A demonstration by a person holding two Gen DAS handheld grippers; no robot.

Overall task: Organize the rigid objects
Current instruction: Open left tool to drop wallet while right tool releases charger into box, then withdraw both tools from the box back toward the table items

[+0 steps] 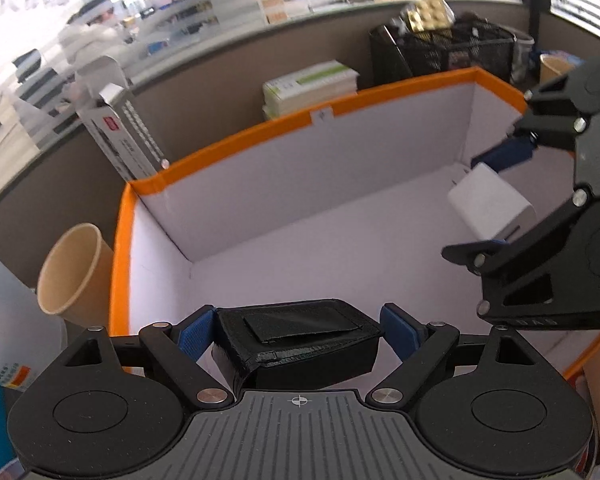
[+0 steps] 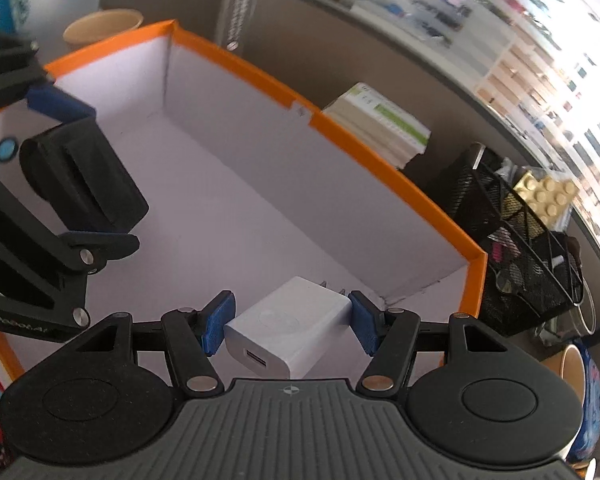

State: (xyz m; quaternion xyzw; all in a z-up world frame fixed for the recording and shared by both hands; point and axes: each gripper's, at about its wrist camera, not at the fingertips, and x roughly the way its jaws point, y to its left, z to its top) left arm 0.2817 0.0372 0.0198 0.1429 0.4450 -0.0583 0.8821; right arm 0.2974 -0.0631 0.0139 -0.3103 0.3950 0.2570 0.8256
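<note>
Orange-rimmed box, white inside, open top; seen from both wrist views. Held over its interior: two items.

Left gripper: blue pads pinching a black case with a flap on top, above the near-left part of the box. Same case seen in the right wrist view at.

Right gripper: blue pads clamped on a white USB charger, prongs pointing away, port facing the camera; held above the box floor near its right corner. Also seen at.

Outside the box: paper cup just beside the left wall; stack of books behind the far wall; black mesh organizer to the right of the books, gold brick inside; tilted carton at the far-left corner.
</note>
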